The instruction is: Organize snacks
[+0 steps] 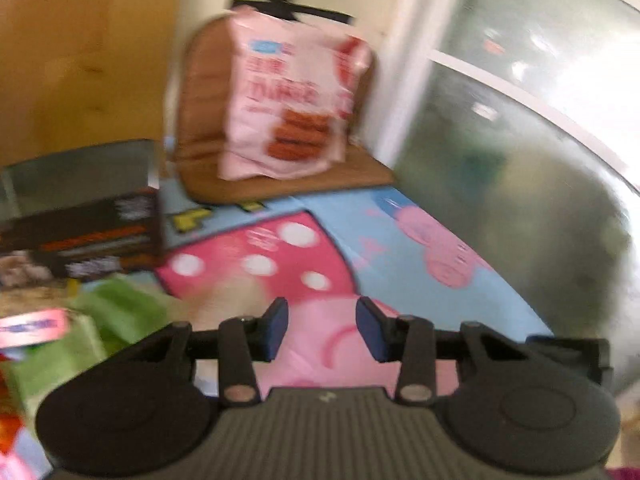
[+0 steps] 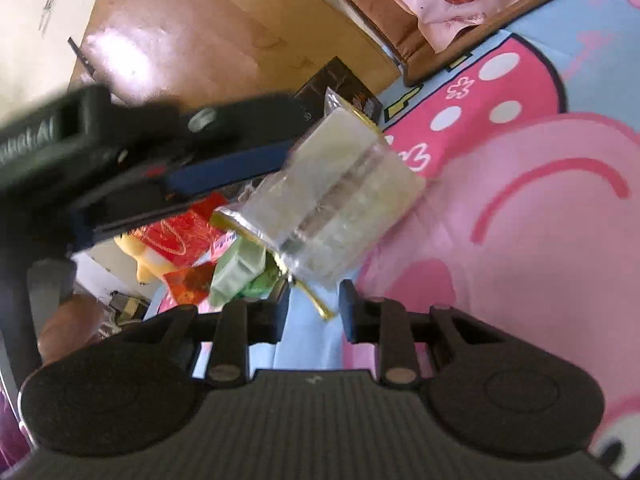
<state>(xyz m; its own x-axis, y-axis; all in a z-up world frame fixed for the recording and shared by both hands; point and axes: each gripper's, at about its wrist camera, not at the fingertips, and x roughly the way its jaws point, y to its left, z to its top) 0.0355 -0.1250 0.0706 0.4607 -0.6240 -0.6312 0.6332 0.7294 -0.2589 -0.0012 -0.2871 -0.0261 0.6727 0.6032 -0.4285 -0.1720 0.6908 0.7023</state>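
L gripper [image 1: 322,328] jaws slack, narrow gap, nothing btwn, over the cartoon mat [image 1: 440,240]. Dark box [image 1: 80,236] far left, green packs [image 1: 112,312] below it, pink biscuit bag [image 1: 292,96] upright on a brown pad [image 1: 280,188] mid-frame. R gripper [image 2: 314,314]: clear packet [image 2: 340,192] tilted, gold end btwn jaws; can't tell if clamped.

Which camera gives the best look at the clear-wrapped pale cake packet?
The right wrist view: the clear-wrapped cake packet fills the middle of the frame, its gold-edged wrapper end between the right gripper's fingers. The left wrist view does not show it, only the blurred pink snack bag and cartoon mat.
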